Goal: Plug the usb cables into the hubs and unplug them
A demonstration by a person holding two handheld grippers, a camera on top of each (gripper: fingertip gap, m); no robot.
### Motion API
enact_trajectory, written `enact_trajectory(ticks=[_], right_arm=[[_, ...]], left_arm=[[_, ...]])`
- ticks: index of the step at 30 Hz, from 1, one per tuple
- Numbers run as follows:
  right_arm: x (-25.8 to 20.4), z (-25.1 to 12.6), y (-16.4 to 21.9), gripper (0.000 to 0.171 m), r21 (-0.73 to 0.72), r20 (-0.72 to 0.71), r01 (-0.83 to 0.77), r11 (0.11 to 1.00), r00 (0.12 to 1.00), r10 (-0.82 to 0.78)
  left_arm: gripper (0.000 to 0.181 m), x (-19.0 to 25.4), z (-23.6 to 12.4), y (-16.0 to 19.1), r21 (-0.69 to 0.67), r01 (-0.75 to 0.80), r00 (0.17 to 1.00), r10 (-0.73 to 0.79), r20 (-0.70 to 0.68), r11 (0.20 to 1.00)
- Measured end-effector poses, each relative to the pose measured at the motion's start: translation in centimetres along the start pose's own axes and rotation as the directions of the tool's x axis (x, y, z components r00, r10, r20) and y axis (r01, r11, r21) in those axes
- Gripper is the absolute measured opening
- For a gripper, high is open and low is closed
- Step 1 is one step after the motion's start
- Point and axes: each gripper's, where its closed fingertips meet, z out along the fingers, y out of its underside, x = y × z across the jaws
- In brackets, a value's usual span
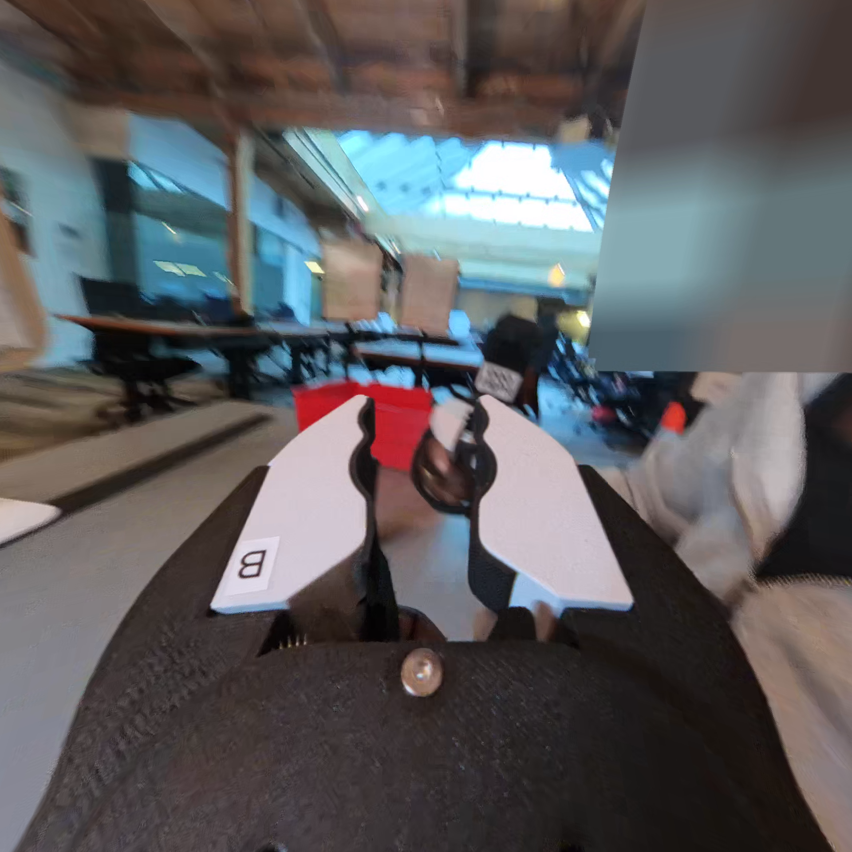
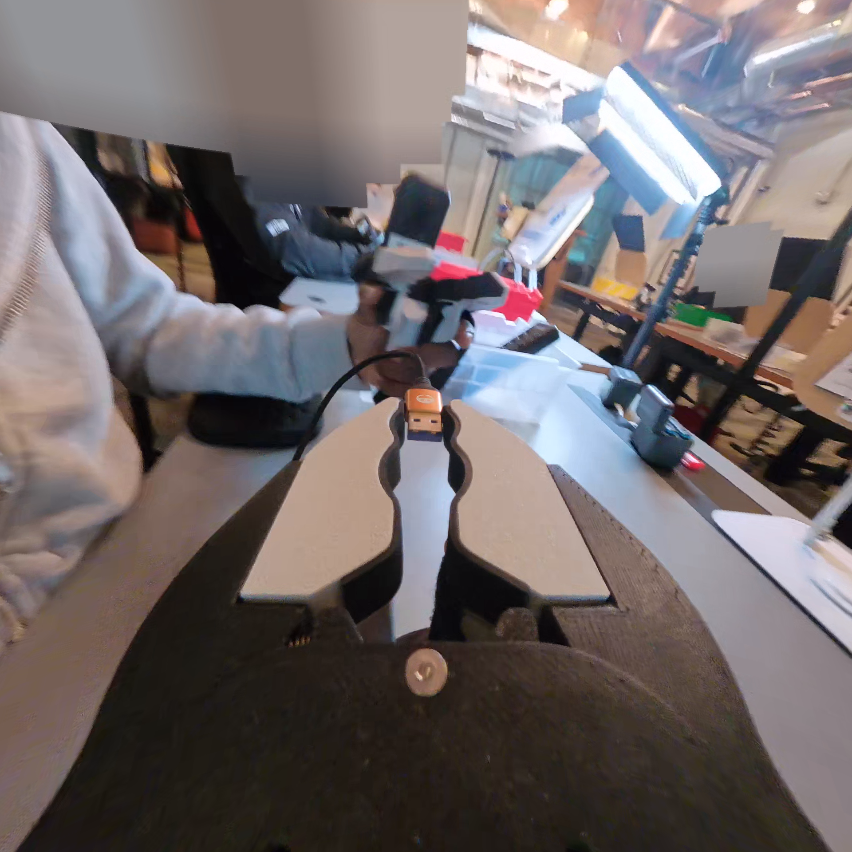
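Note:
My right gripper is shut on an orange USB plug, held above the grey table with its metal end toward the camera. Its black cable curves off to the left. Two grey hubs stand upright on the table to the right, apart from the plug. My left gripper is open and empty, held up in the air. It also shows in the right wrist view, held by a hand beyond the plug. In the left wrist view a black cable loop and a hand show blurred between the fingers.
A clear plastic organiser box and a red bin sit behind the plug. A black pad lies under the person's white sleeve. A white mat lies at the right. A light panel stands on a stand.

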Motion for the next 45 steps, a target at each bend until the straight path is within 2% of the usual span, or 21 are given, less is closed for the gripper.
enact_trajectory(ticks=[3, 6, 10, 14, 21, 24, 27, 32, 45], right_arm=[[-0.3, 0.6, 1.0, 0.016, -0.060, -0.004, 0.041, 0.997, 0.999, -0.042], [-0.8, 0.9, 1.2, 0.016, -0.059, 0.015, 0.034, 0.998, 0.999, -0.034], [-1.2, 1.2, 1.4, 0.015, -0.063, 0.036, 0.024, 0.998, 0.999, -0.022], [-1.4, 1.4, 1.6, 0.015, -0.069, 0.045, 0.028, 0.997, 0.999, -0.025], [-1.2, 0.8, 1.5, 0.022, -0.068, 0.044, 0.038, 0.997, 0.998, -0.035], [-0.9, 0.8, 1.7, 0.013, -0.076, 0.029, 0.043, 0.996, 0.999, -0.040], [-1.1, 0.8, 1.7, 0.013, -0.074, 0.041, 0.021, 0.997, 0.999, -0.018], [-1.8, 1.0, 1.5, 0.012, -0.050, 0.091, -0.016, 0.999, 0.996, 0.020], [-1.7, 1.3, 1.4, 0.012, -0.022, 0.083, -0.032, 0.999, 0.996, 0.034]], left_arm=[[0.047, 1.4, 1.3, 4.6, -0.253, -0.109, 0.993, 0.095, -0.068, 0.961], [0.036, 2.4, 1.8, 7.3, -0.338, -0.193, 0.979, 0.158, -0.127, 0.921], [0.019, 2.9, 2.4, 7.4, -0.294, -0.177, 0.980, 0.139, -0.144, 0.939], [0.007, 2.9, 2.3, 7.9, -0.309, -0.181, 0.978, 0.138, -0.155, 0.934], [0.006, 2.1, 2.0, 8.1, -0.351, -0.161, 0.985, 0.126, -0.121, 0.923], [0.006, 2.2, 1.8, 7.7, -0.333, -0.140, 0.987, 0.103, -0.127, 0.933], [0.007, 2.3, 1.8, 7.7, -0.324, -0.147, 0.985, 0.108, -0.134, 0.935], [0.029, 3.3, 2.1, 7.9, -0.308, -0.124, 0.982, 0.071, -0.177, 0.943], [0.019, 3.5, 2.7, 7.3, -0.241, -0.164, 0.979, 0.128, -0.158, 0.957]])
